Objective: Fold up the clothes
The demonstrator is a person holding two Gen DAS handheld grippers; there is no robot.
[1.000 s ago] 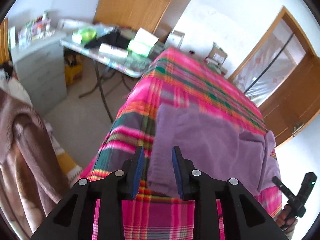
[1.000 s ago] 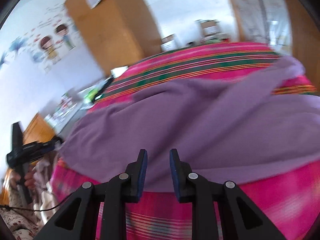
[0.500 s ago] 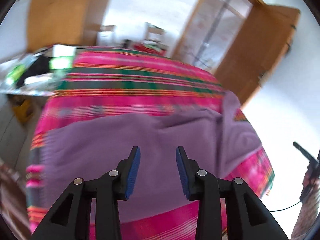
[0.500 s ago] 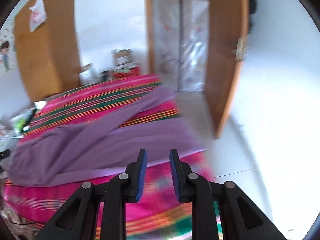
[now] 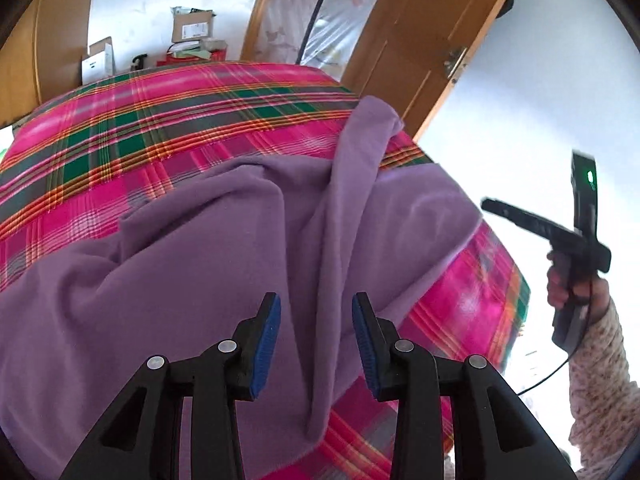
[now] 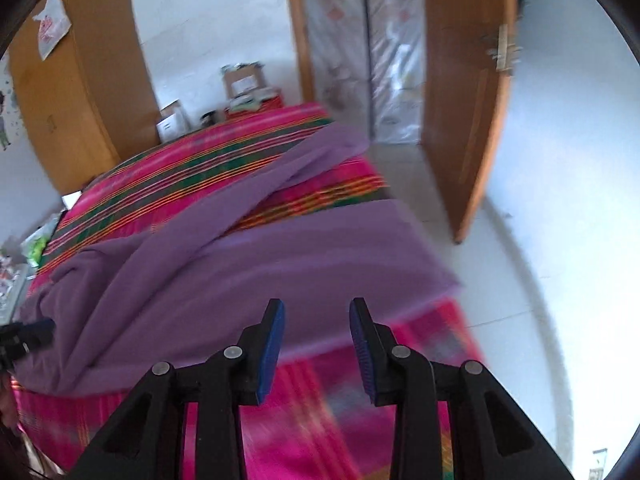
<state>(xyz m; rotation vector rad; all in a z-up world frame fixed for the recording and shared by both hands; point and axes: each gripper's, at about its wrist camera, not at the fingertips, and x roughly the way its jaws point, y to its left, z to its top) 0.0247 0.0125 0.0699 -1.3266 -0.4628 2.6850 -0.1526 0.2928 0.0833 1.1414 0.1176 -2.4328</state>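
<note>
Left wrist view shows the left gripper (image 5: 316,340) hovering over a purple fleece garment (image 5: 192,280) that lies rumpled on the pink plaid bedspread (image 5: 160,128). Its jaws stand apart with nothing clamped. One long sleeve-like strip (image 5: 352,184) runs up across the bed toward the wooden door (image 5: 420,40).

At the right edge, the person's right hand (image 5: 568,280) holds the right gripper (image 6: 316,340) off the side of the bed. In the right wrist view its jaws have just been opening and grip nothing; the garment's near hem sits just beyond its fingertips (image 6: 276,320).

The likely risk is a bad pinch. The fleece lies in overlapping folds, so a closing jaw could catch two layers, or the bedspread beneath, and drag the whole pile askew. The hem also hangs close to the bed's corner, so a careless tug could slide it off.
</note>
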